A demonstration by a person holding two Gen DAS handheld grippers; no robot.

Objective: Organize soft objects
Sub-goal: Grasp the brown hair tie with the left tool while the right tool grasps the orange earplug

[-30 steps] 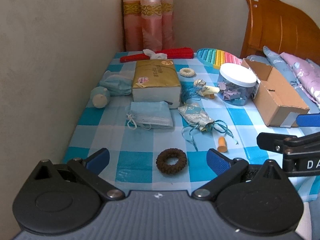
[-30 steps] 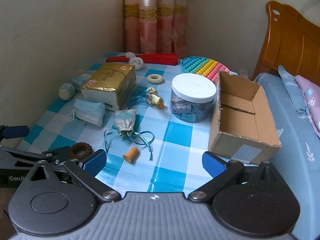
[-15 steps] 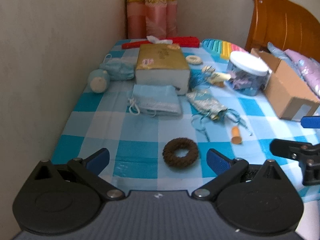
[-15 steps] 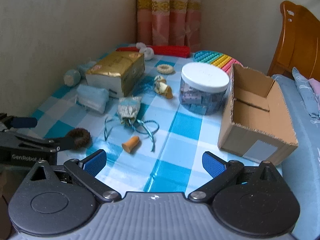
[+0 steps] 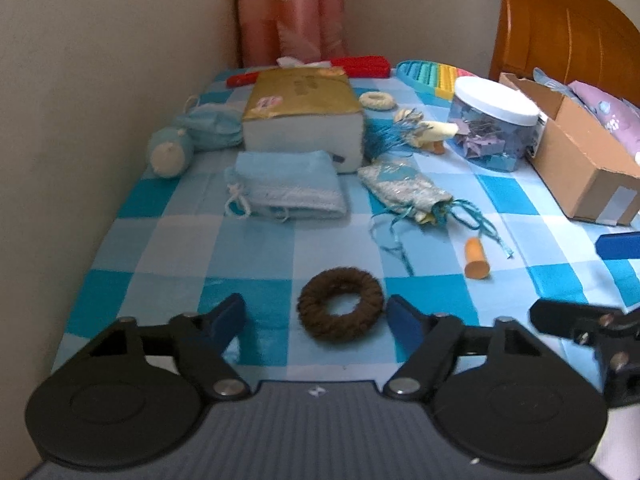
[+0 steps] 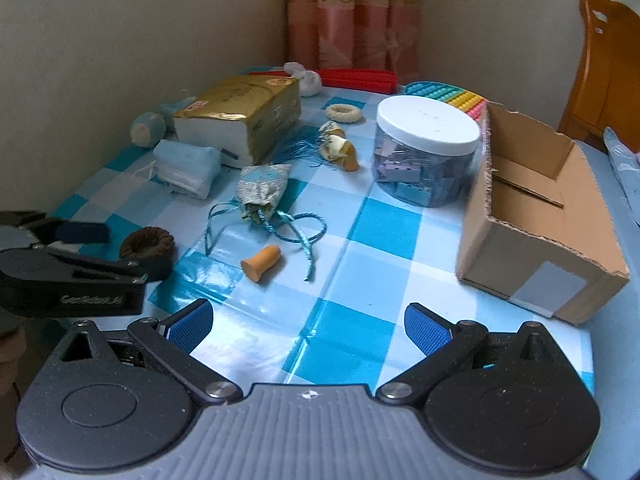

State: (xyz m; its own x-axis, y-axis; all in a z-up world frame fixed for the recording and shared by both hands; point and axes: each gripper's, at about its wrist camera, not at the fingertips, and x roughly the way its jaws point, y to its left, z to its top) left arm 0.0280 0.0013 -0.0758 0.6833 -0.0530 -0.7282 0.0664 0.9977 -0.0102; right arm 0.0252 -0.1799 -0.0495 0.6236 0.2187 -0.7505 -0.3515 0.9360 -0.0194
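The left hand-held gripper [image 5: 316, 316] tilts down at the bench [image 5: 256, 248], jaws just narrowing but still apart around the brown hair tie [image 5: 340, 308], right pad touching. The right hand-held gripper [image 6: 308, 324] hangs spread, an orange earplug [image 6: 262, 262] ahead, a cardboard box [image 6: 540, 240] front-right.

The blue-checked surface [image 5: 168, 248] carries a brown ring [image 5: 340, 309] at 6 o'clock, tissue pack [image 5: 304, 116] at 12, cardboard box [image 5: 580, 160] at 3
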